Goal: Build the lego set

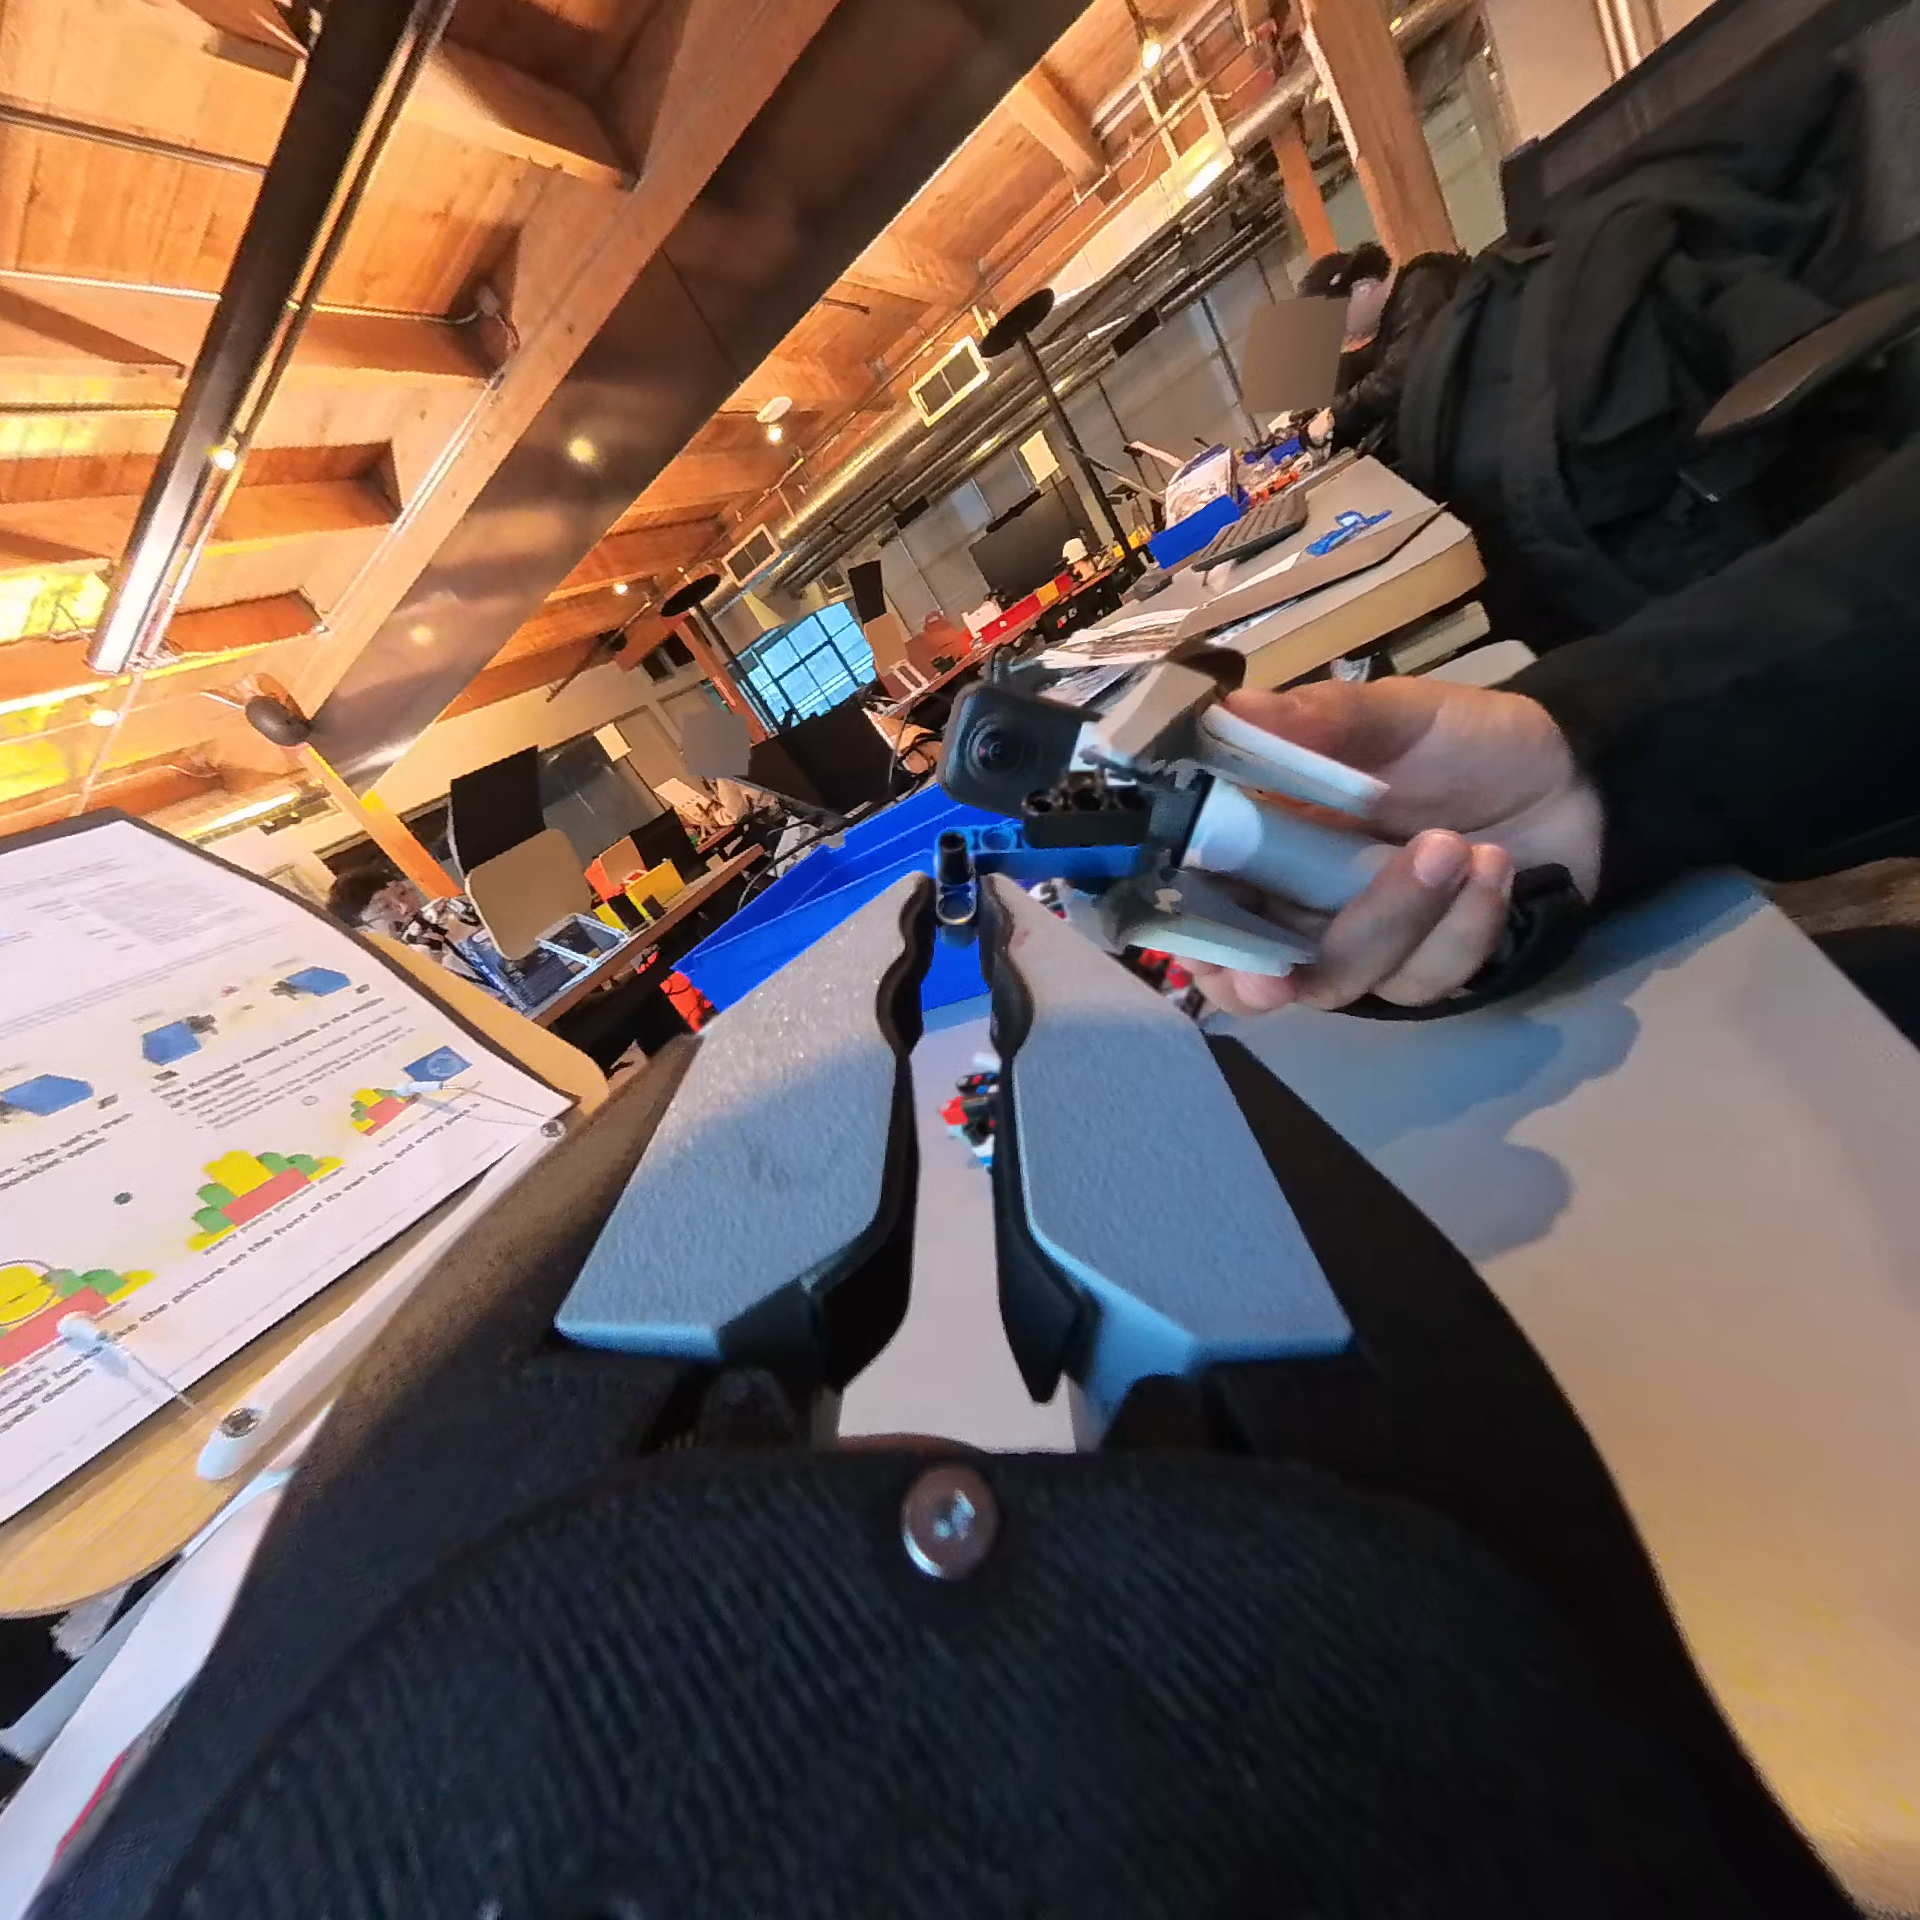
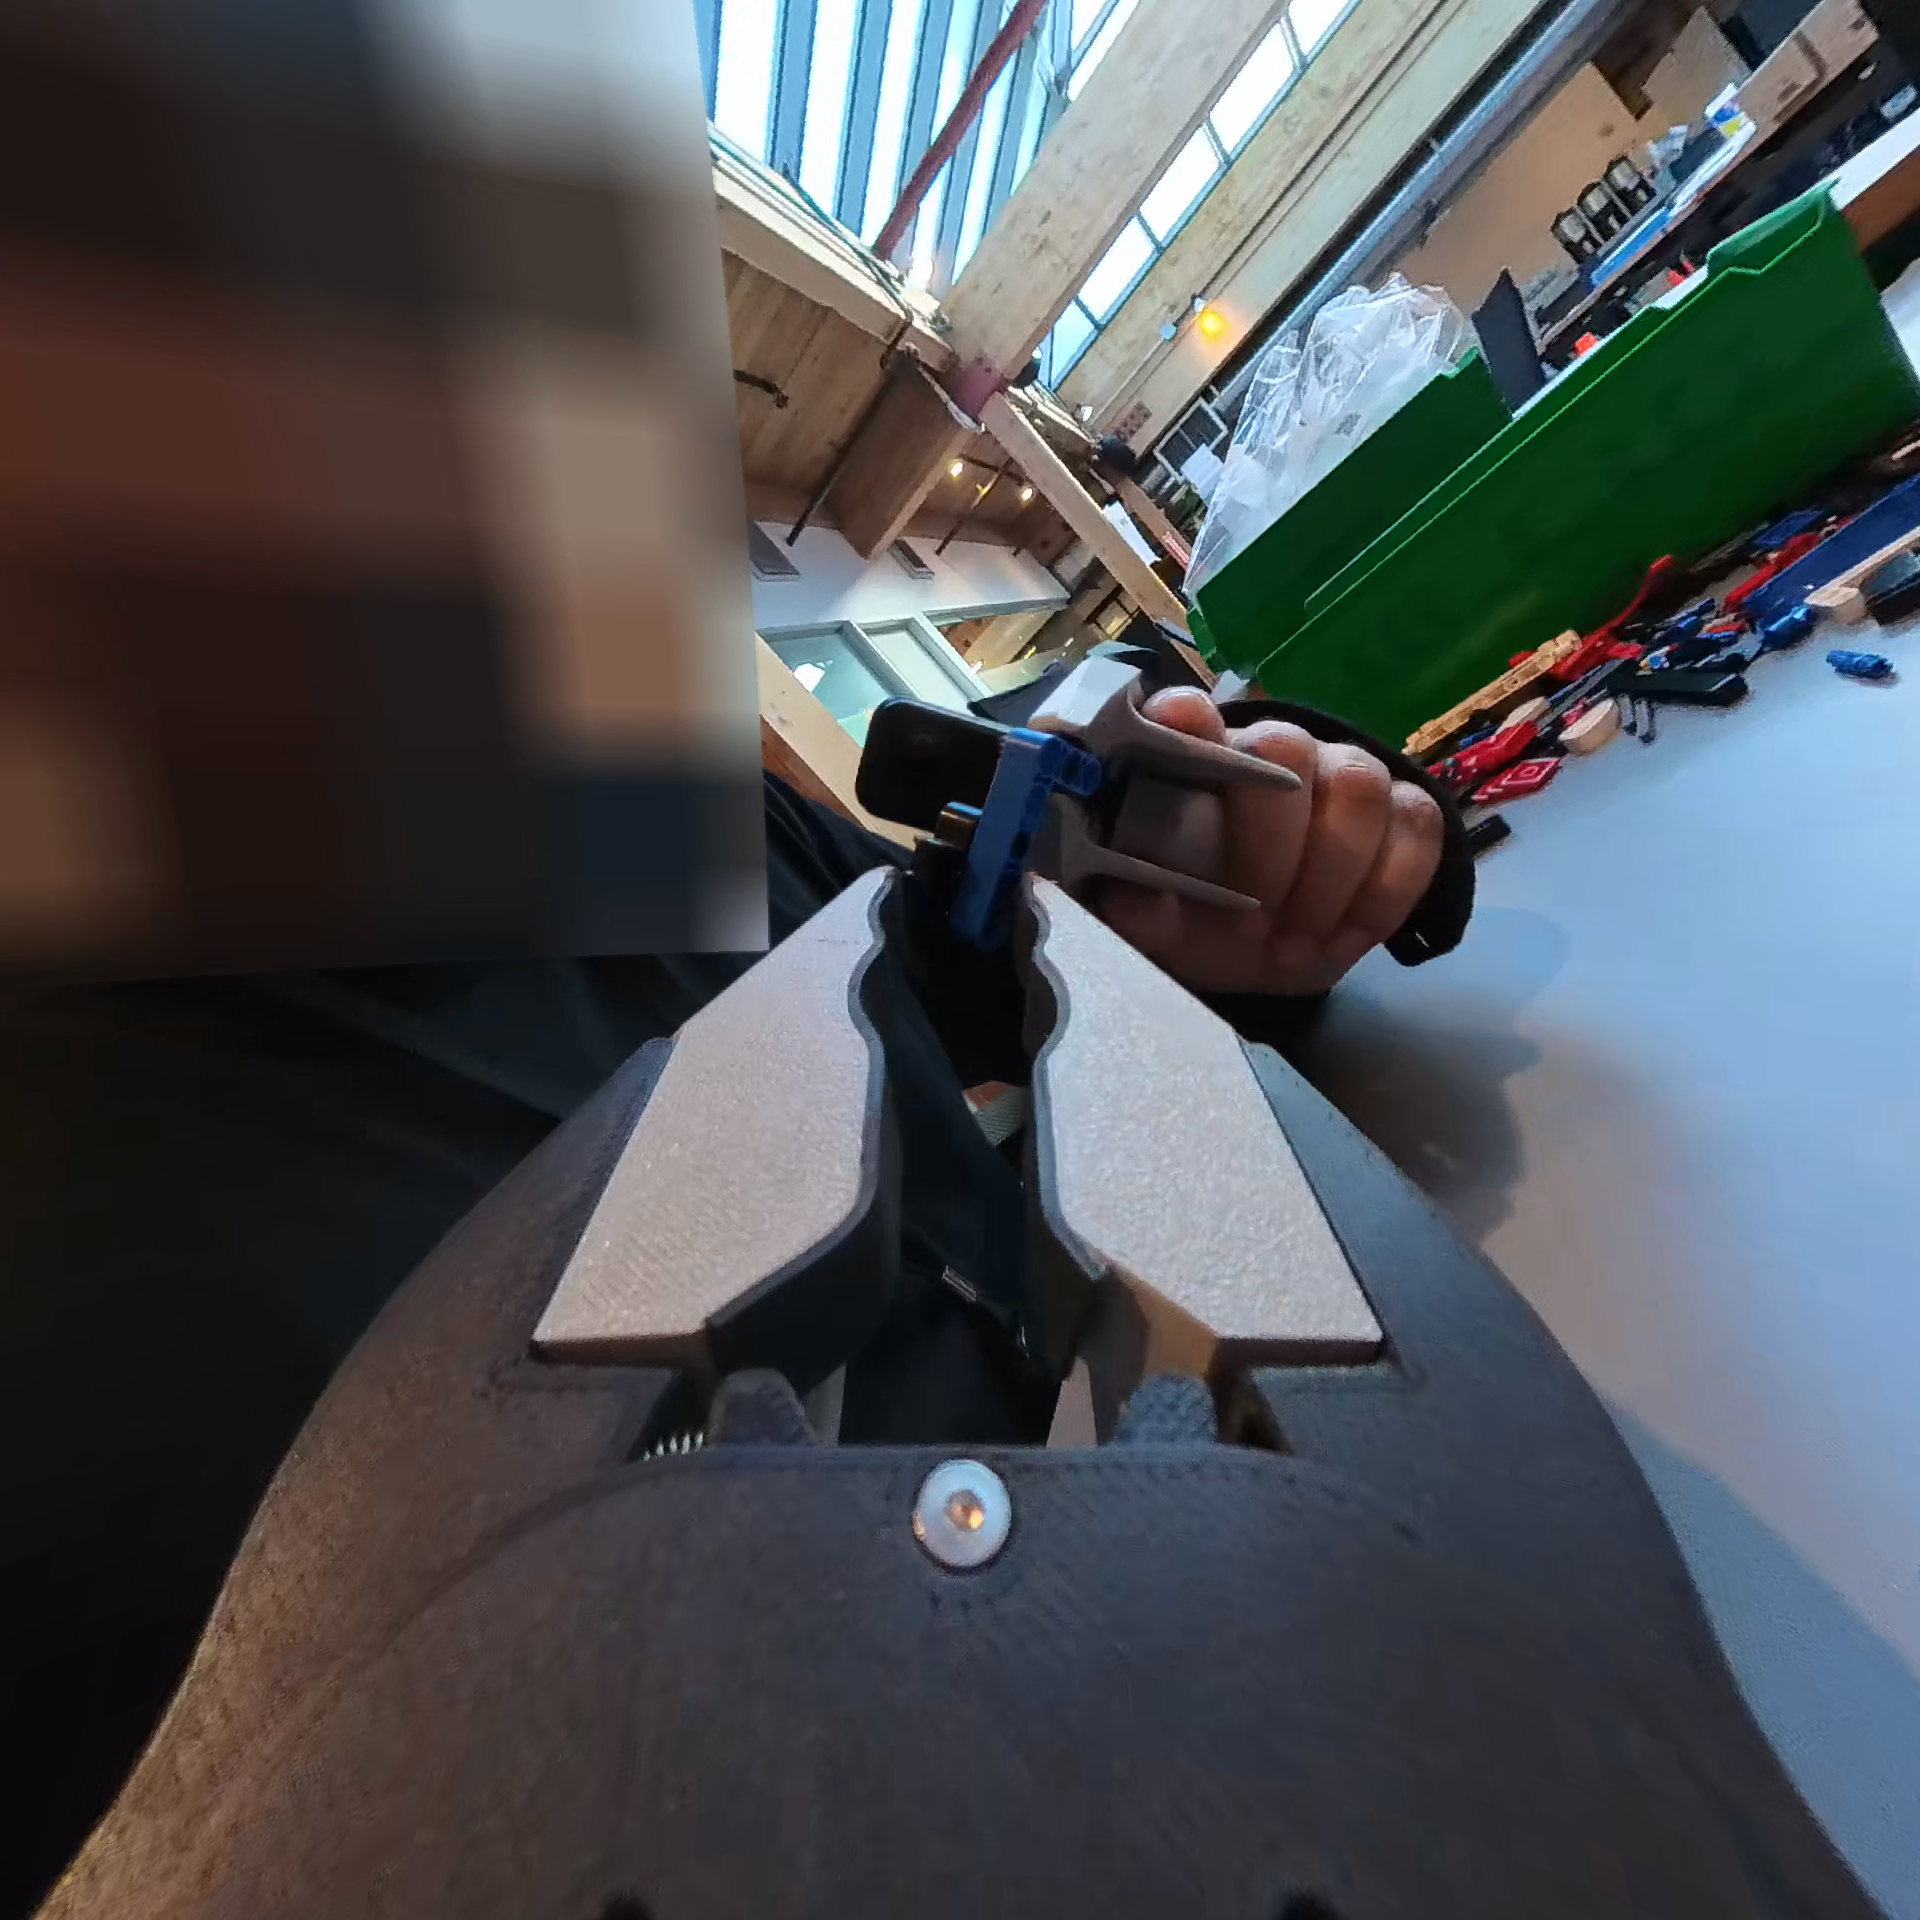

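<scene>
Instruction sheet [image 1: 208, 1091] lay at the far left of the surface [image 1: 1714, 1195], beside the left claw [image 1: 954, 914], which was clenched on a small black pin piece [image 1: 954, 883] joined to a blue beam [image 1: 1049, 860]. Right of it, the right claw [image 2: 961, 904] gripped that same blue beam's other end, with a black piece [image 1: 1086, 816] attached. Loose red and blue lego parts [image 2: 1662, 665] lay scattered farther right before a green bin [image 2: 1558, 499]
</scene>
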### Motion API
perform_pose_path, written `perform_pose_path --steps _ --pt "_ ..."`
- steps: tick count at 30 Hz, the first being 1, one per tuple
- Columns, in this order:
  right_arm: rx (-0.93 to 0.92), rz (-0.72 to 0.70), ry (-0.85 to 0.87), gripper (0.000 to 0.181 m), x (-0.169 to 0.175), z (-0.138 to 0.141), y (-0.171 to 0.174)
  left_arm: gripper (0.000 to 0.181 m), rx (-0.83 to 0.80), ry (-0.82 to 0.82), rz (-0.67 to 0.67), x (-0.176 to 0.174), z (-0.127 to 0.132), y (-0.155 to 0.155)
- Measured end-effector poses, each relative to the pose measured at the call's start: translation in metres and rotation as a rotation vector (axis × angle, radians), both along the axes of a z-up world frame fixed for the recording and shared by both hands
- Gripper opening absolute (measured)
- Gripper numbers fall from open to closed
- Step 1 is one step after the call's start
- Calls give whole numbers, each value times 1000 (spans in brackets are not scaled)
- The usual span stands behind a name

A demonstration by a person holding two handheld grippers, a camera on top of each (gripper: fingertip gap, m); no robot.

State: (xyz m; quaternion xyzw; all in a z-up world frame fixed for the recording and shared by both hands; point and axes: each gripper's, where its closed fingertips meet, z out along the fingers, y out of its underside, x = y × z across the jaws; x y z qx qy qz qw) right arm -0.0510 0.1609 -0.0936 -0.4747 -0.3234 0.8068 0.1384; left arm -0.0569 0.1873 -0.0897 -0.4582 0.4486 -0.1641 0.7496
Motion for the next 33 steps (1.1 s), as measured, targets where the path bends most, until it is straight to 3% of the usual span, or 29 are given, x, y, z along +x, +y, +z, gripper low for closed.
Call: perform_pose_path --steps 4,8,12,16,19,33 --pt "15 -37 -4 18 -7 -1 9 5 -14 9 41 -7 -1 8" --pt "77 -100 -29 30 -11 -2 15 5 -33 37 85 -9 -8 16" --pt "353 -304 -206 39 -16 -25 28 4 -141 109 159 -13 -29 35" --pt "682 -540 -415 31 -13 -51 48 5 -260 183 210 -21 -53 52" --pt "825 -636 -541 32 -9 -70 60 5 -306 194 253 -30 -62 61" --pt "752 -678 -507 27 -7 -64 67 5 -222 255 424 -88 -63 88"
